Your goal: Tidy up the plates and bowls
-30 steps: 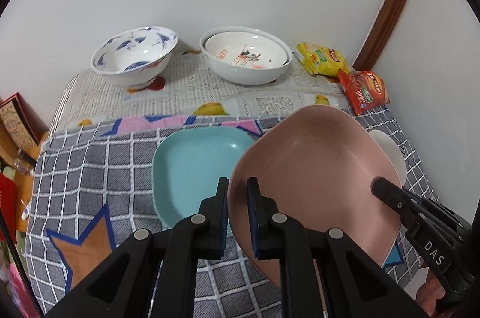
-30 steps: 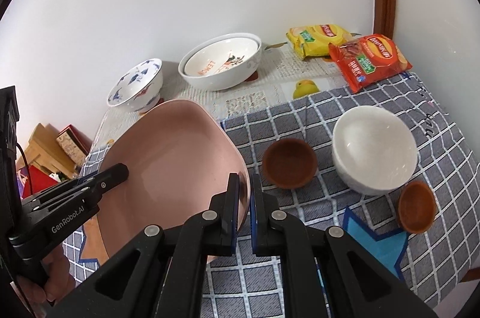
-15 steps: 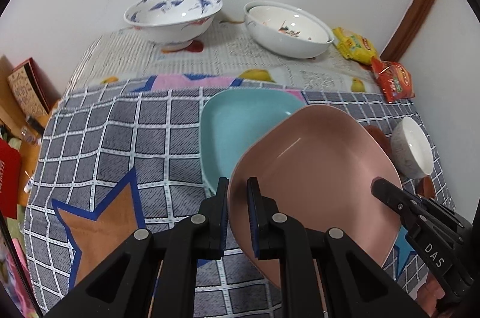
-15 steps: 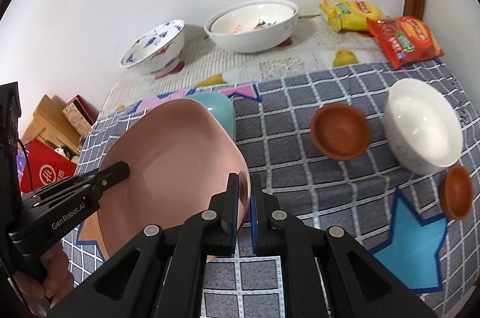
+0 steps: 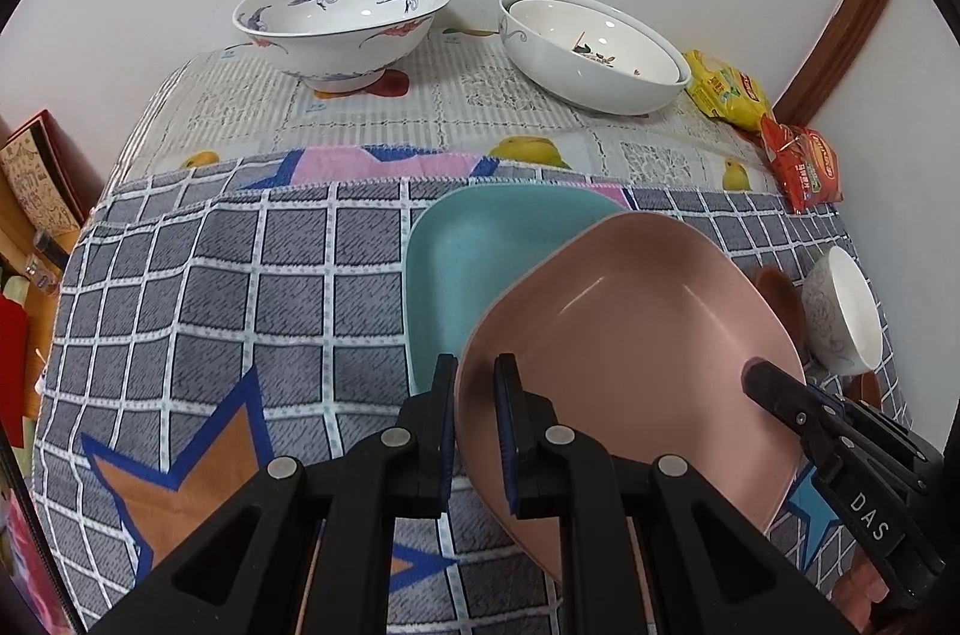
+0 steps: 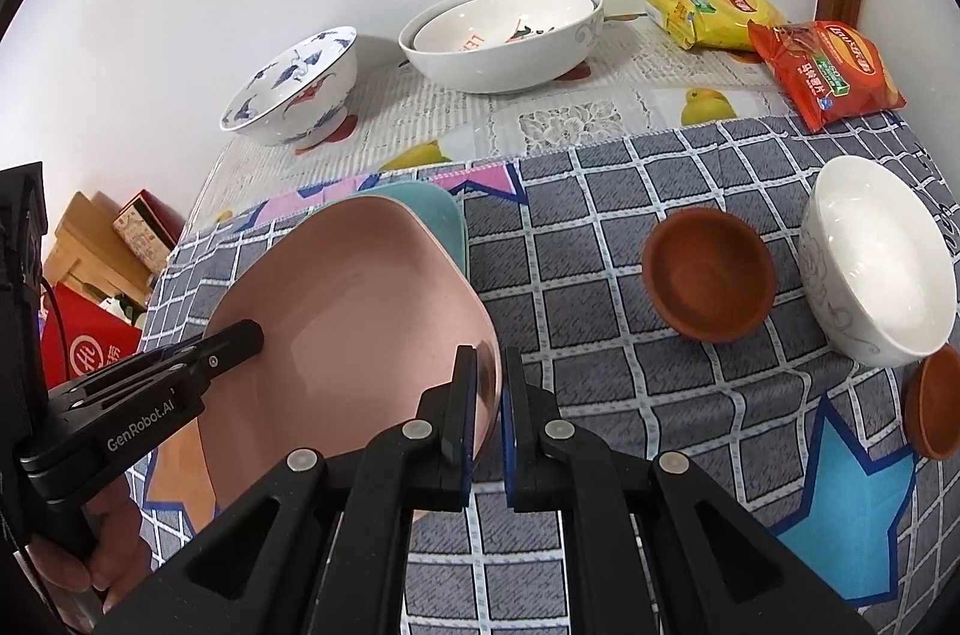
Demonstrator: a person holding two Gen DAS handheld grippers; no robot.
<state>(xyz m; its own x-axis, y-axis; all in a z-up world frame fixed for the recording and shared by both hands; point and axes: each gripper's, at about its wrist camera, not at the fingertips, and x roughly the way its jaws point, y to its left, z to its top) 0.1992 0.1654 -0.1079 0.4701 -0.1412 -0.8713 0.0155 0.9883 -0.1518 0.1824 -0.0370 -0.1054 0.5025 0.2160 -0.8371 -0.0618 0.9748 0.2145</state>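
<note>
From the left wrist view, the left gripper (image 5: 475, 416) has its fingers pinching the near-left rim of the pink plate (image 5: 630, 335), which hangs tilted over the teal plate (image 5: 480, 263) lying on the checked cloth of the desk (image 5: 240, 275). The right gripper (image 5: 774, 383) grips the plate's far right rim. Behind stand a blue-patterned bowl (image 5: 342, 17) and two nested white bowls (image 5: 594, 47). From the right wrist view, the right gripper (image 6: 486, 401) pinches the pink plate (image 6: 348, 311) at its right edge, the left gripper (image 6: 240, 335) clamped on the opposite edge. To the right sit a brown bowl (image 6: 708, 275), a white bowl (image 6: 876, 263) and a smaller brown dish (image 6: 936, 401).
</note>
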